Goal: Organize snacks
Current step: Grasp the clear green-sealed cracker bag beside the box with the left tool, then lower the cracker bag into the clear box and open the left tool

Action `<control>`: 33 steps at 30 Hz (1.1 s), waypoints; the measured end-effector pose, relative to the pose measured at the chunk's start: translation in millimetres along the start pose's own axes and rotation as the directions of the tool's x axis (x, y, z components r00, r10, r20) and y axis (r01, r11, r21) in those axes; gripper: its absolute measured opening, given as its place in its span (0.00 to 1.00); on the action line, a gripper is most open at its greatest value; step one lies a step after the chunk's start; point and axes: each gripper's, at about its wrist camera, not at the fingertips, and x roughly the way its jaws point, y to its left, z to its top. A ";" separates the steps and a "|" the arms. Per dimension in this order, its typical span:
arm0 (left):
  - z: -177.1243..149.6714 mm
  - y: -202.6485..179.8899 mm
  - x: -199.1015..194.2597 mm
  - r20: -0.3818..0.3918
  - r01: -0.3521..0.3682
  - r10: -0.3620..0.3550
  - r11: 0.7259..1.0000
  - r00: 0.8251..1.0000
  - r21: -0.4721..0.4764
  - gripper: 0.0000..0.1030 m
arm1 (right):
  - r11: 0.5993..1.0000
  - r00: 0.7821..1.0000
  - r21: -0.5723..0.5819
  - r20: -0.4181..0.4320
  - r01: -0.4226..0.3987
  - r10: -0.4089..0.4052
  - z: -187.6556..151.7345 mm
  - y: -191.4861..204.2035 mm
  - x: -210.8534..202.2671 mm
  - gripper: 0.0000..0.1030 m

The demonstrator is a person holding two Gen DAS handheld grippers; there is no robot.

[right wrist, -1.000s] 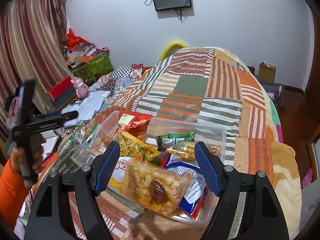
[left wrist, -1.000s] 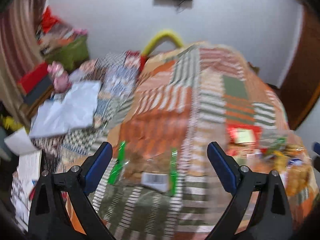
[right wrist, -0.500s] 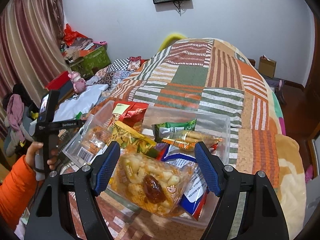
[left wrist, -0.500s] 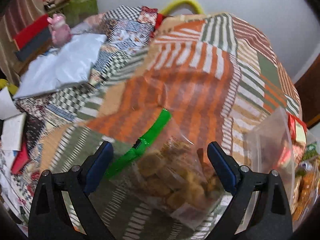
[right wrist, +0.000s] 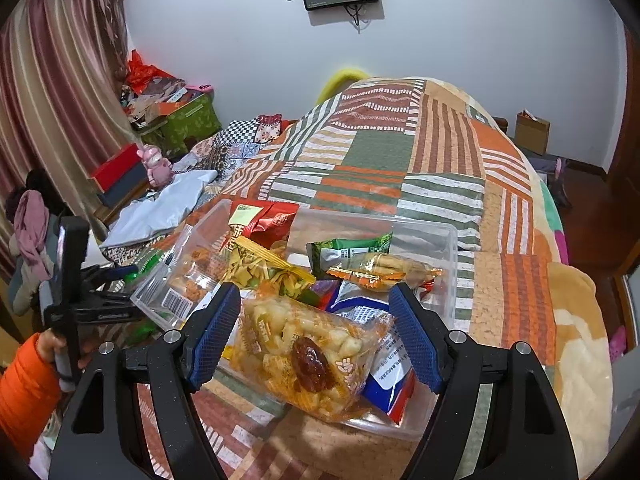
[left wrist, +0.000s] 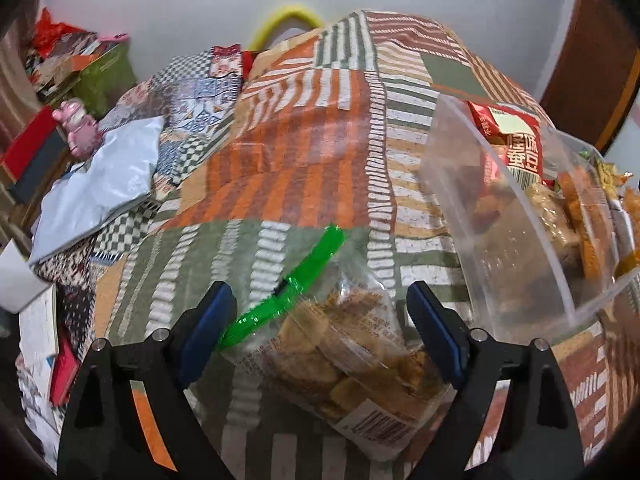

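A clear bag of brown biscuits [left wrist: 344,352] with a green seal strip [left wrist: 288,284] lies on the patchwork quilt [left wrist: 304,168]. My left gripper [left wrist: 322,336] straddles it and its jaws are closing, but the pads do not press on it. Just to its right stands a clear plastic container [left wrist: 500,240] holding a red packet [left wrist: 516,140] and other snacks. My right gripper [right wrist: 314,332] is shut on a packet of puffed snacks [right wrist: 296,352], held over the near end of the container [right wrist: 452,248]. The right wrist view shows the left gripper [right wrist: 124,288] low beside the container.
A white plastic bag [left wrist: 100,188], a pink toy [left wrist: 78,128] and stacked boxes sit left of the bed; papers [left wrist: 36,328] lie at the left edge. A person's orange sleeve [right wrist: 24,392] is at lower left. Bare quilt stretches behind the container.
The left gripper came down over the biscuit bag, which now lies larger between its jaws, and the jaws have narrowed a little. The right gripper kept still with its packet.
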 end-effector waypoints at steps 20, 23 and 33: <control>-25.5 -0.3 -7.9 -0.068 0.077 -0.091 0.981 0.994 -0.178 0.55 | 0.999 0.999 -0.043 0.034 0.010 -0.008 -9.4 11.8 -32.1 0.72; -24.1 -5.0 -14.7 -0.064 0.062 -0.073 0.986 0.995 -0.155 0.49 | 0.999 0.999 -0.040 0.040 0.016 -0.015 -9.6 10.0 -35.4 0.72; 2.0 -4.3 -72.9 0.068 0.053 -0.044 0.990 0.997 -0.132 0.47 | 0.998 0.997 -0.045 0.074 0.037 -0.034 -9.6 7.7 -46.0 0.72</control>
